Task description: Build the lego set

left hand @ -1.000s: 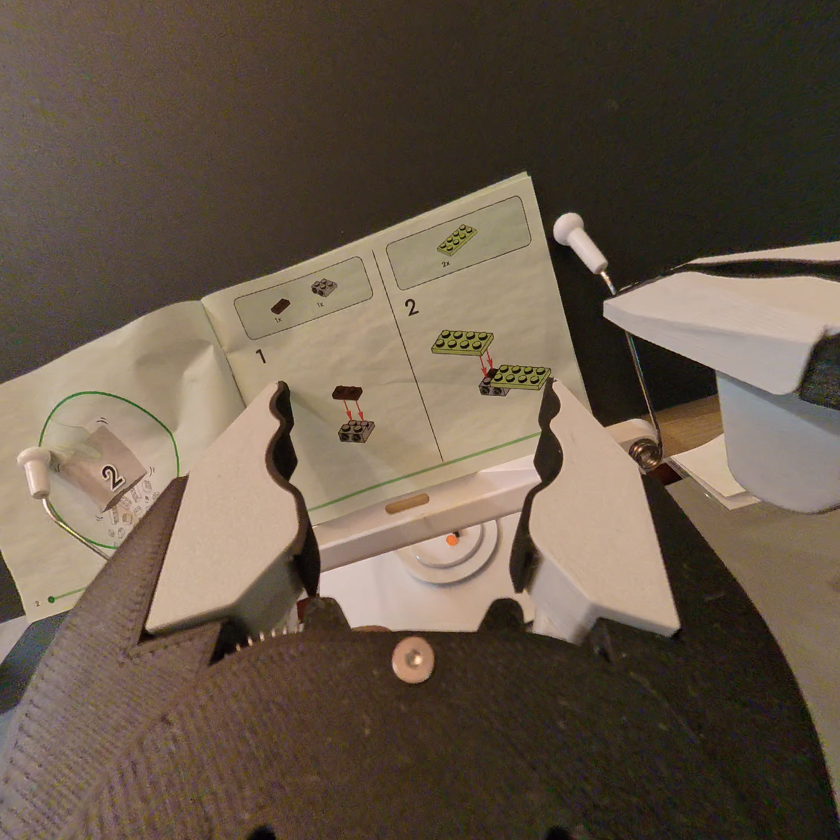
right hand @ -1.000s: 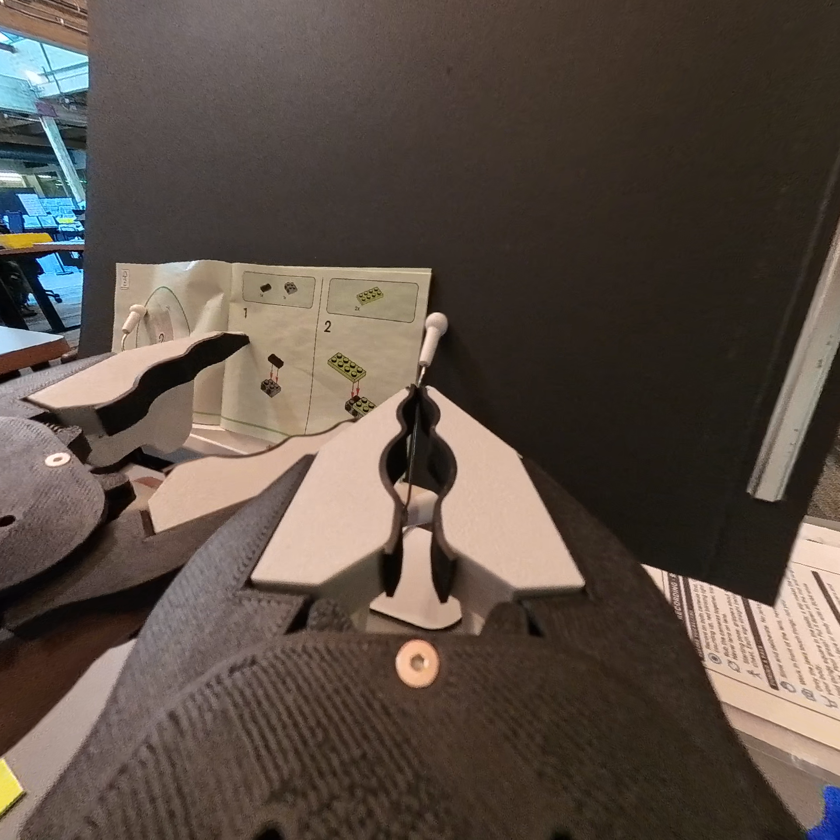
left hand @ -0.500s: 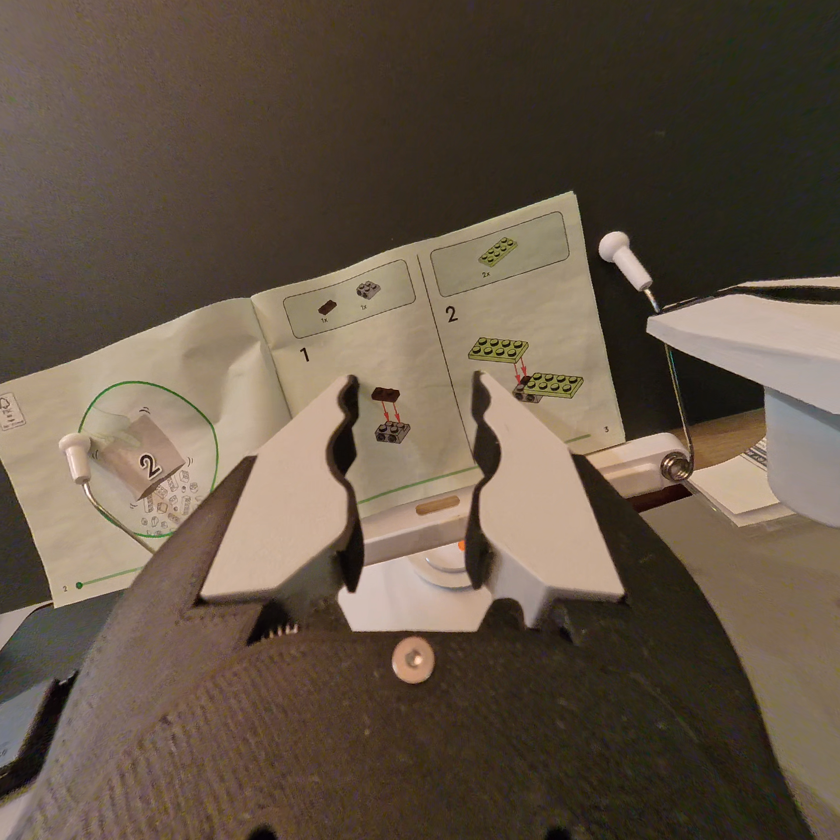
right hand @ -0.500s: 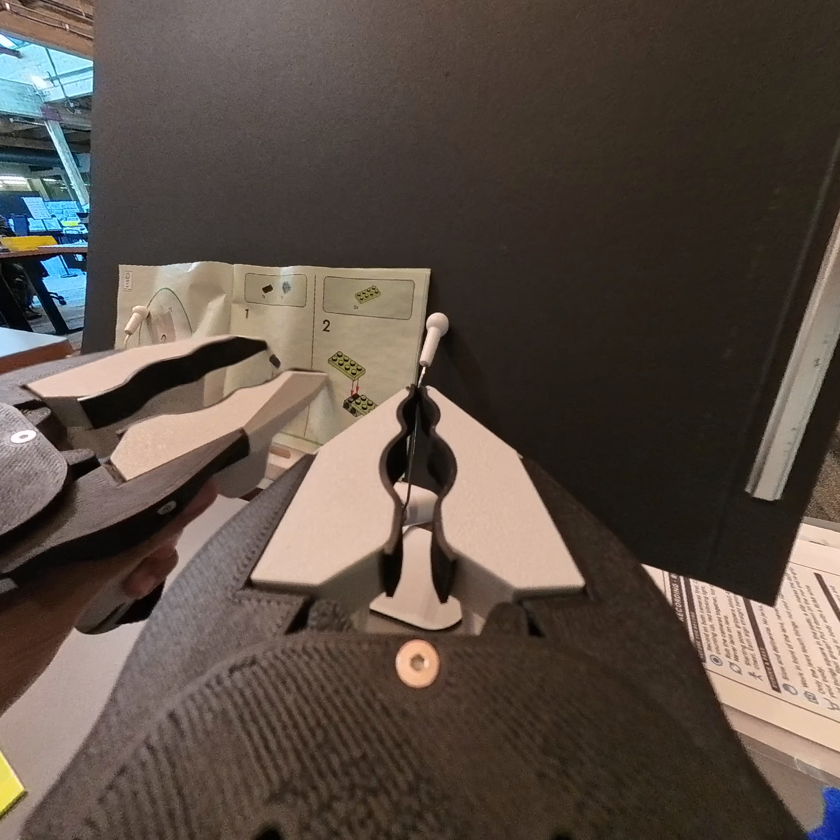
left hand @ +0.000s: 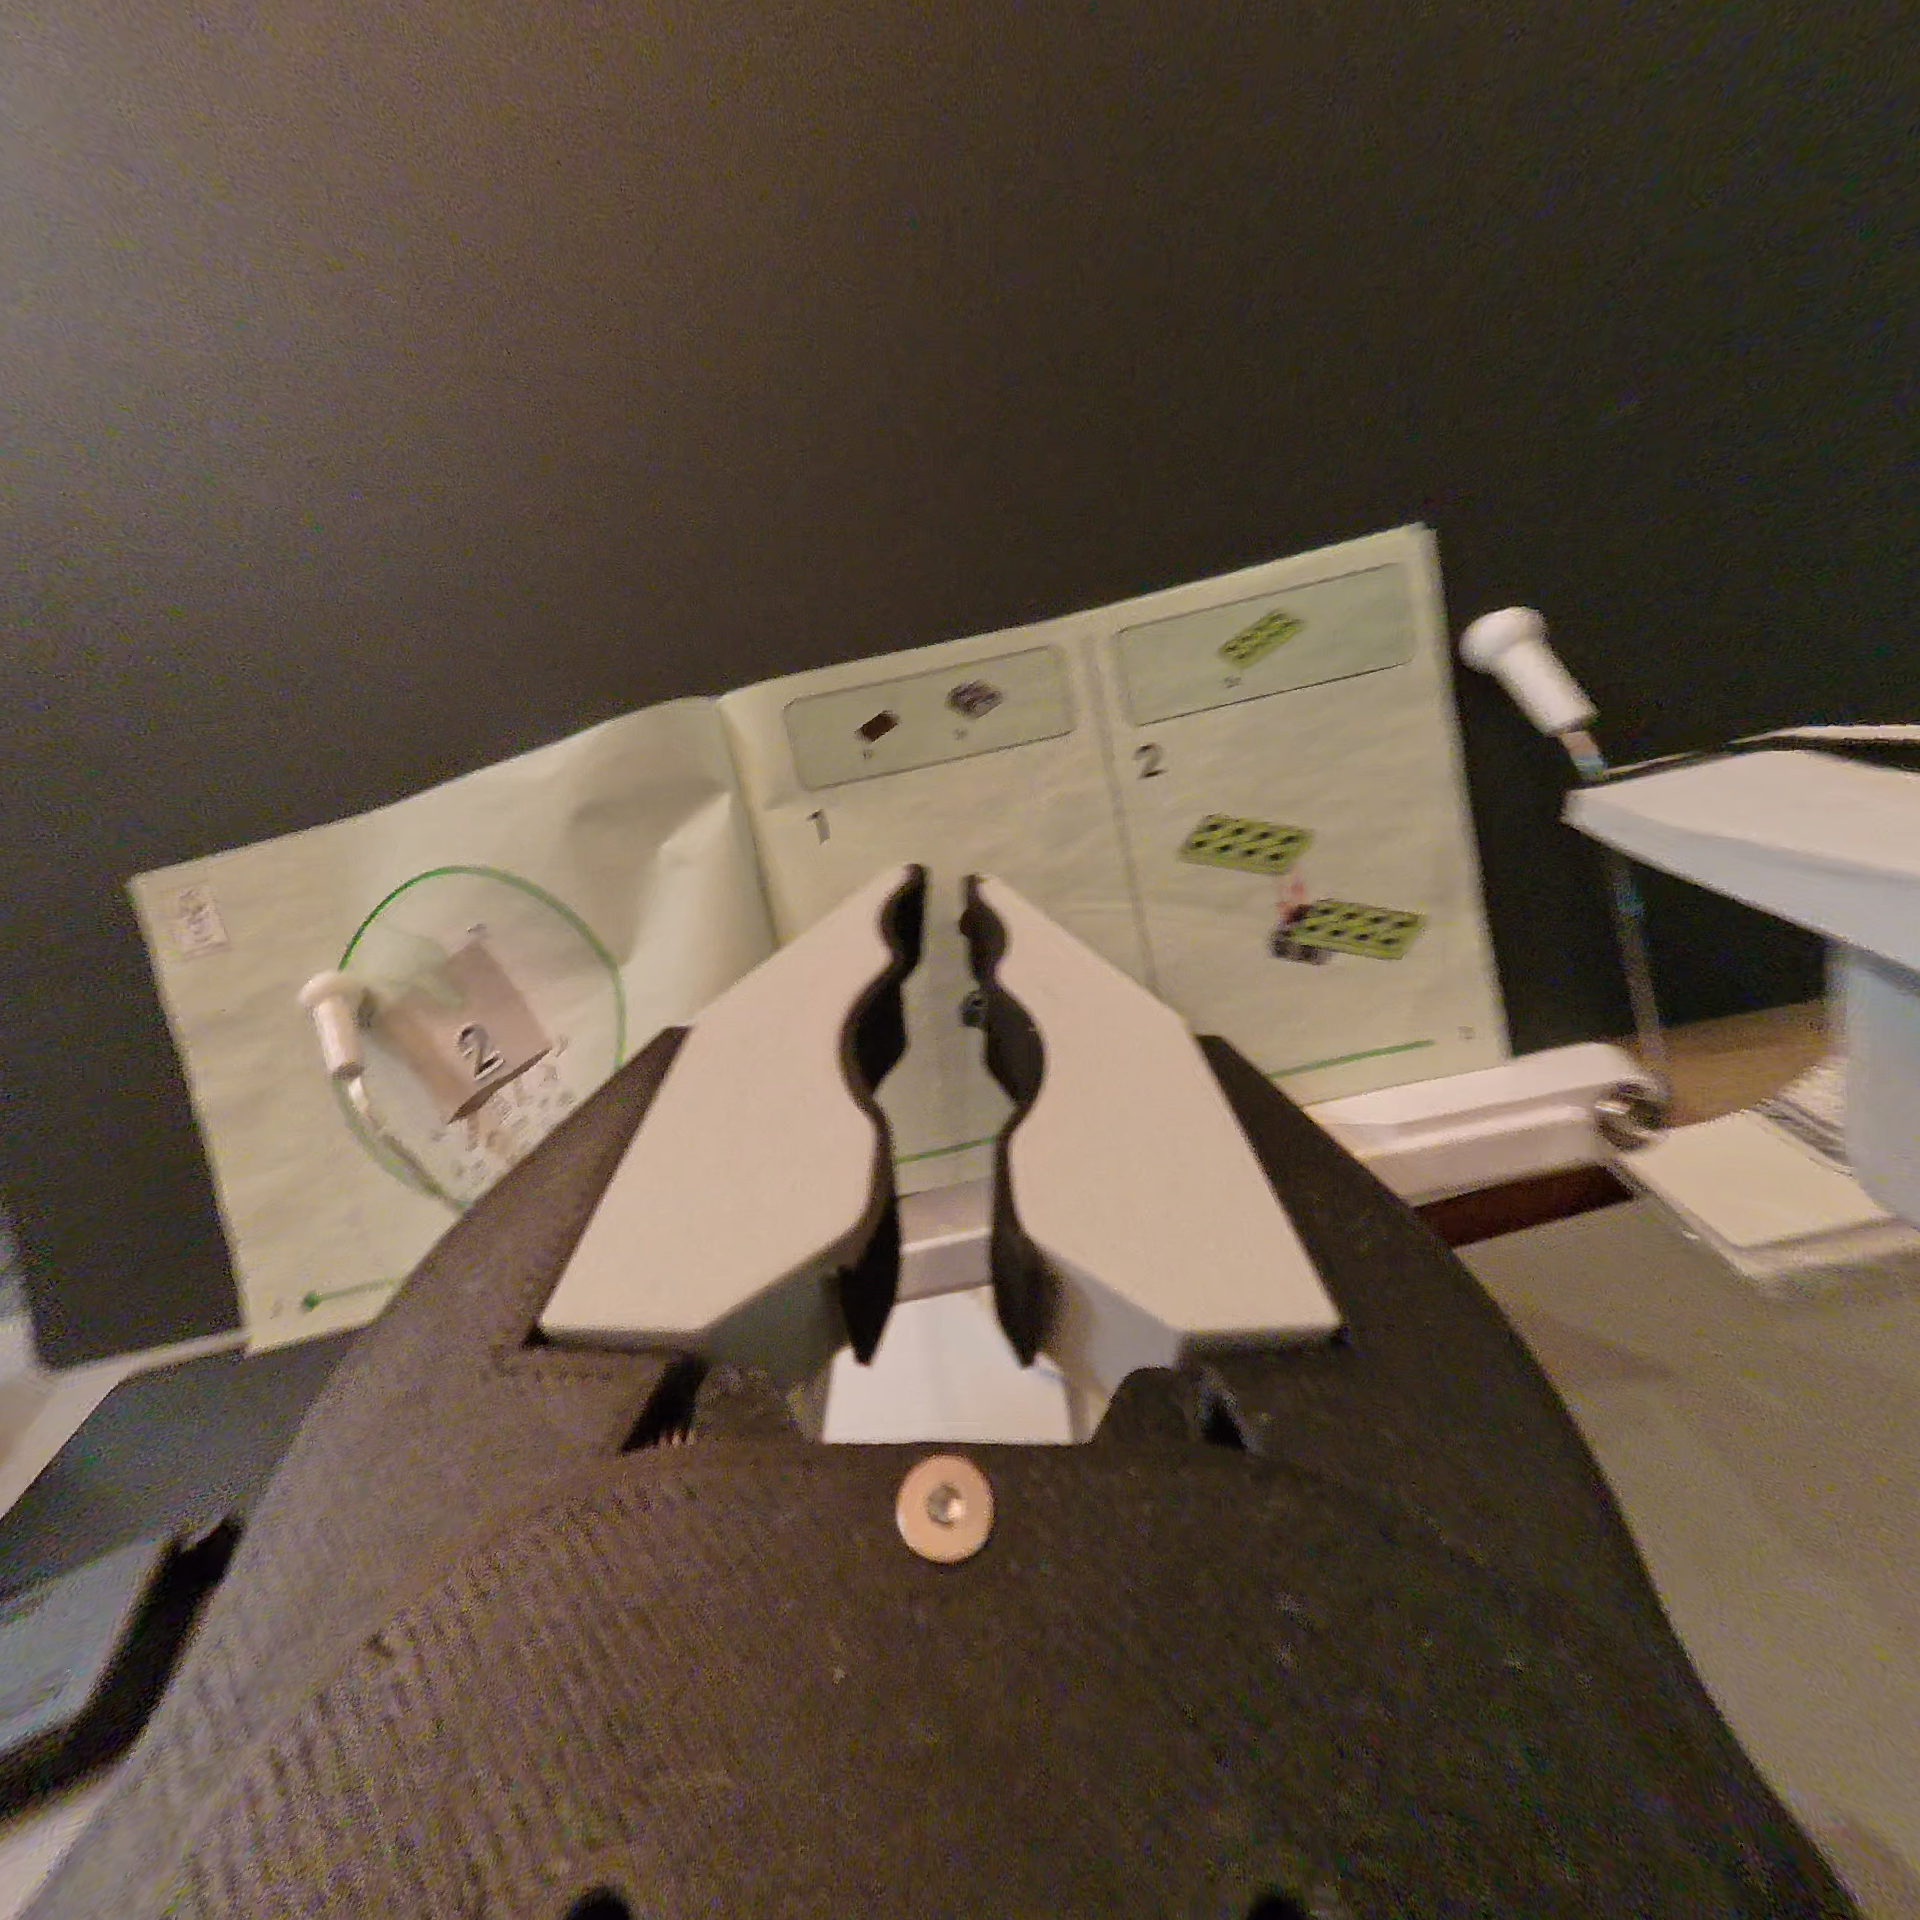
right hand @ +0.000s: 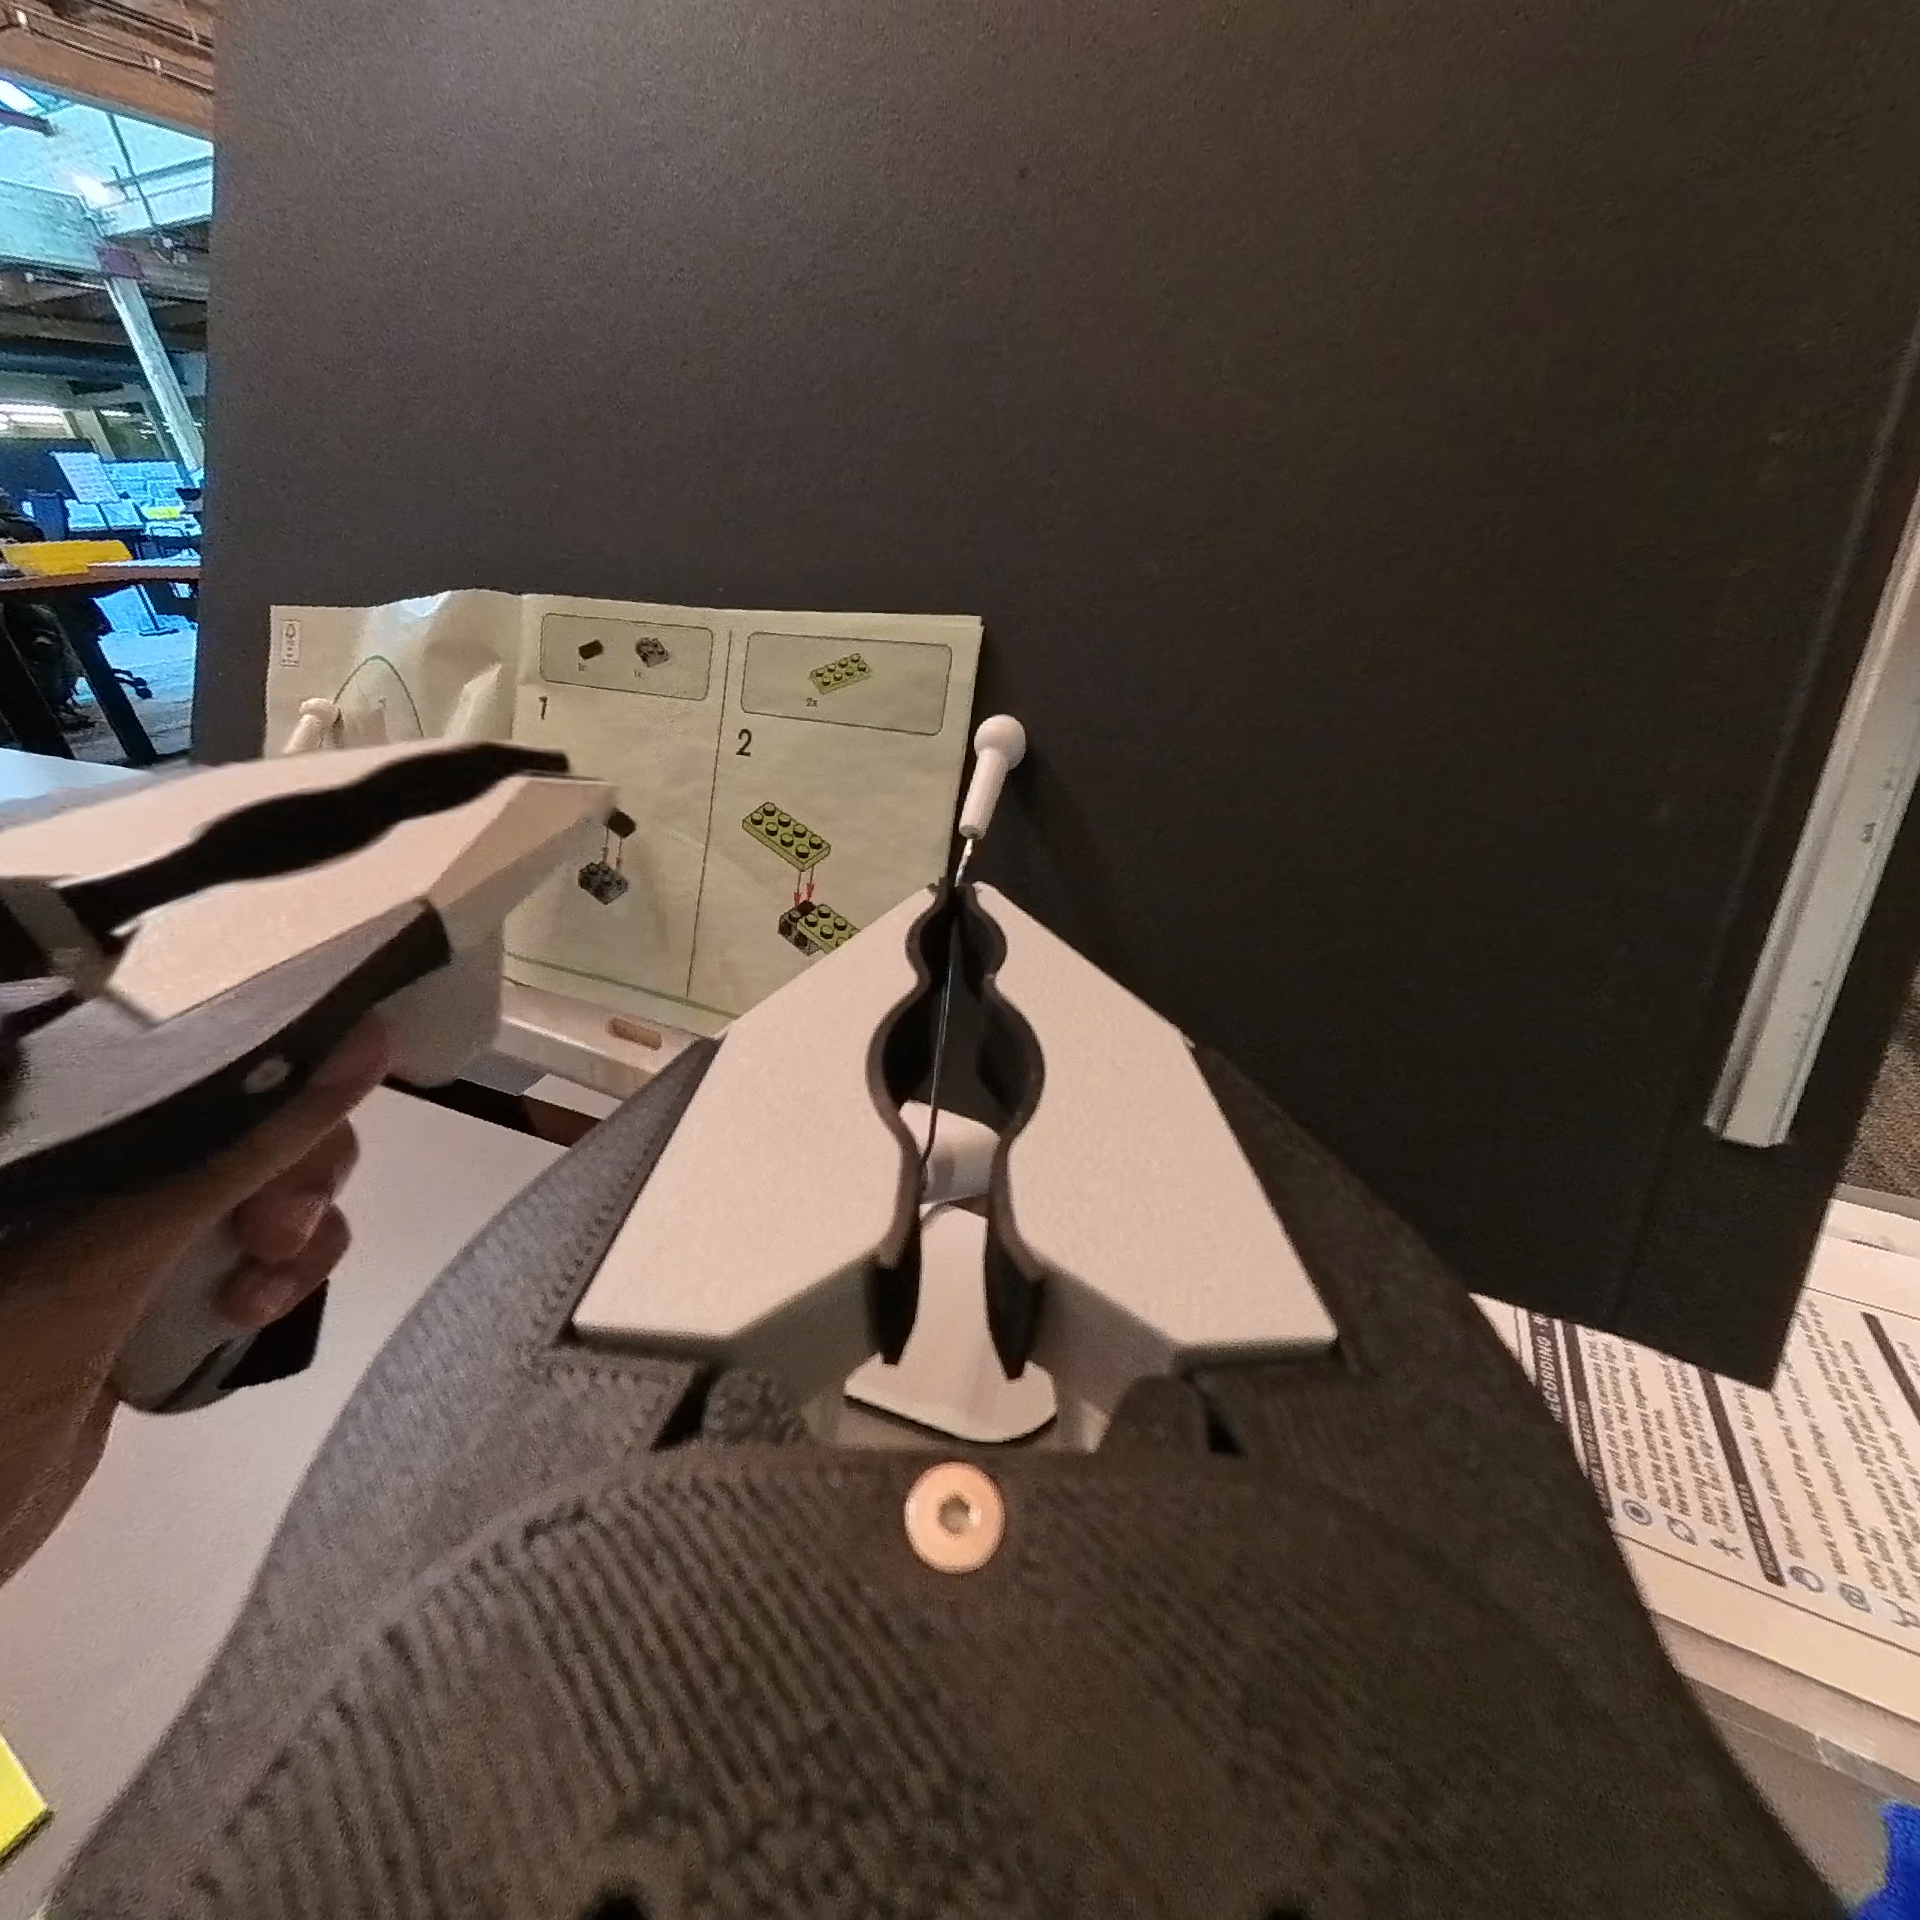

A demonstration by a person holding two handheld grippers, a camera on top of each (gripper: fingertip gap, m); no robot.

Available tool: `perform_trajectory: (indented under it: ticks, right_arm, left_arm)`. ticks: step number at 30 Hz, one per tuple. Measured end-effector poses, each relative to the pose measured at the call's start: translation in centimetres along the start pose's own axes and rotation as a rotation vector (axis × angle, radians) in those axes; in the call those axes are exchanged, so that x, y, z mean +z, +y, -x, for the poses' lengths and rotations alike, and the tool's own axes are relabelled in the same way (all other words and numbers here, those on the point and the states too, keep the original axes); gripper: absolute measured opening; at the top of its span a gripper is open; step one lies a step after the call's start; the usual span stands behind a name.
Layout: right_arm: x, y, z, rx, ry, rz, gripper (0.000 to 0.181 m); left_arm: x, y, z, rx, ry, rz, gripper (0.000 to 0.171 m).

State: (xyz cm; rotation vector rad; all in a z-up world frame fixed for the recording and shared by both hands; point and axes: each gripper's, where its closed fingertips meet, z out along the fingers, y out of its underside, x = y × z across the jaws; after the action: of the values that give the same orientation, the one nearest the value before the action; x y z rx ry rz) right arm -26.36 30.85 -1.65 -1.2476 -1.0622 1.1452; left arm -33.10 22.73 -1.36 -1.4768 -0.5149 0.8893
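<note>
An open pale-green Lego instruction booklet (left hand: 1039, 831) leans on a white stand (left hand: 1455, 1101) against a black board. It also shows in the right wrist view (right hand: 665, 790). No bricks are in view. My right gripper (right hand: 951, 894) is shut on the thin wire of the stand's right page holder, whose white tip (right hand: 992, 774) sticks up above the fingers. My left gripper (left hand: 942, 883) is nearly shut with a narrow gap and nothing between the fingers. It points at the booklet's middle, held above the table. It also shows at the left of the right wrist view (right hand: 582, 779).
The left wire page holder (left hand: 332, 1023) rests on the booklet's left page. The black backboard (right hand: 1247, 416) stands close behind. A printed sheet (right hand: 1714, 1455) lies at the right. A hand (right hand: 260, 1247) holds the left gripper. A yellow piece (right hand: 16, 1787) and a blue piece (right hand: 1891, 1860) lie at the bottom corners. Across from one pair of fingers to the other is roughly 11 cm.
My left gripper has closed from wide open to nearly shut and has drawn back from the stand. My right gripper has stayed shut on the wire.
</note>
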Motion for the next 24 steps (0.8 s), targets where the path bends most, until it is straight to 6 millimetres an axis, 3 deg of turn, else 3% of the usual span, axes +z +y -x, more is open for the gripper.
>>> perform_trajectory:
  ticks: [2, 4, 7, 10, 18, 24]
  right_arm:
    - [0.0, 0.0, 0.0, 0.000, 0.001, -0.003, 0.000]
    - [0.0, 0.0, 0.0, 0.000, -0.001, -0.003, 0.000]
    - [0.0, 0.0, 0.0, -0.001, -0.005, 0.000, 0.000]
    - [0.0, 0.0, 0.0, -0.002, -0.007, 0.001, 0.000]
    - [0.0, -0.1, 0.1, 0.005, -0.011, 0.000, 0.000]
    - [0.1, -0.1, 0.1, -0.002, -0.008, 0.001, 0.000]
  left_arm:
    - [-0.8, -1.5, -2.3, 0.013, 0.129, -0.086, 0.058]
    - [-1.4, -2.3, -4.5, 0.097, 0.203, -0.138, 0.078]
    - [-0.3, 0.0, -5.5, 0.228, 0.179, -0.014, 0.104]
    - [0.6, 1.8, -5.3, 0.201, 0.169, 0.048, 0.108]
    - [0.7, 1.8, -5.1, 0.204, 0.151, 0.064, 0.105]
    - [0.7, 1.3, -4.0, 0.157, 0.126, 0.046, 0.082]
